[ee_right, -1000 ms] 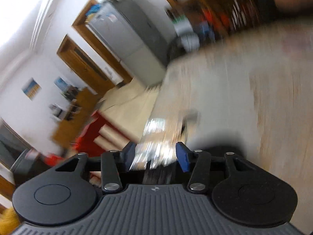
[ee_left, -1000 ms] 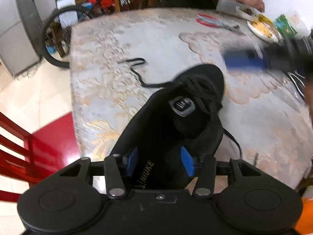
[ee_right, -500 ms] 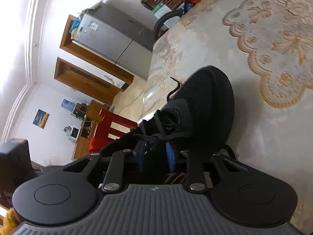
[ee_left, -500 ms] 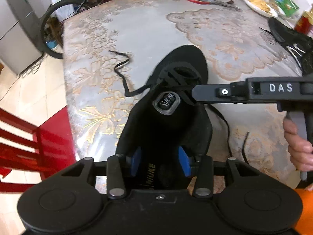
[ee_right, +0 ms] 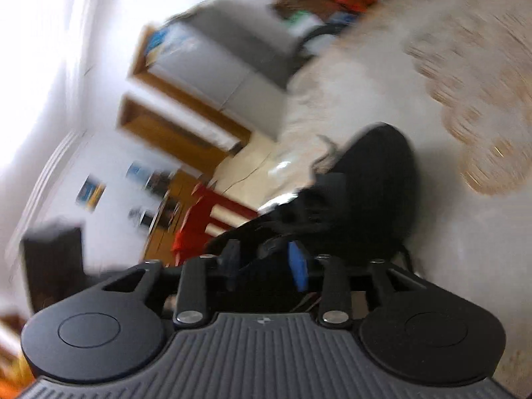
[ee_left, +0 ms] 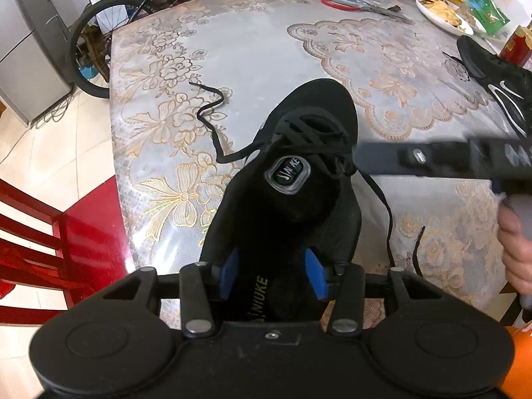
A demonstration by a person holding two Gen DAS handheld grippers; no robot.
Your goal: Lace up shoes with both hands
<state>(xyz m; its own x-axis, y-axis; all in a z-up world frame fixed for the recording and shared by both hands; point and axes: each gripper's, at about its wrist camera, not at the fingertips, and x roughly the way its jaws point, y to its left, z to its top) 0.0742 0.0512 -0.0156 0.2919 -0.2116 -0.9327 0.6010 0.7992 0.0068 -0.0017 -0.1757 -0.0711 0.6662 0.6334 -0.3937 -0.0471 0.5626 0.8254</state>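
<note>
**Ana:** Shoe [ee_left: 292, 179] first. Where does it lie?

**Ben:** On the table [ee_left: 252, 50], near its left edge and close to the near edge, toe pointing toward the far side. Its heel sits between the blue pads [ee_left: 229, 274] of the left gripper [ee_left: 271, 274].

**Ana:** Clenched on it?

**Ben:** Yes, the pads press on the heel from both sides, with the insole lettering showing between them.

**Ana:** And the lace [ee_left: 212, 119]?

**Ben:** It crosses over the tongue in loose loops. One end trails in a wavy line over the table toward the left edge; the other runs down the right side of the shoe toward the near edge.

**Ana:** The right gripper [ee_right: 266, 262]?

**Ben:** It comes in from the right, level with the laced part. Its jaws are opening. In its own blurred view, something dark lies between the pads, but I cannot tell whether they touch it. A hand [ee_left: 515, 246] holds its grip by the table's right edge.

**Ana:** Anything else on the table?

**Ben:** A second shoe [ee_left: 492, 76] by the right edge, red pliers [ee_left: 352, 1] and a plate [ee_left: 442, 15] at the far side.
</note>
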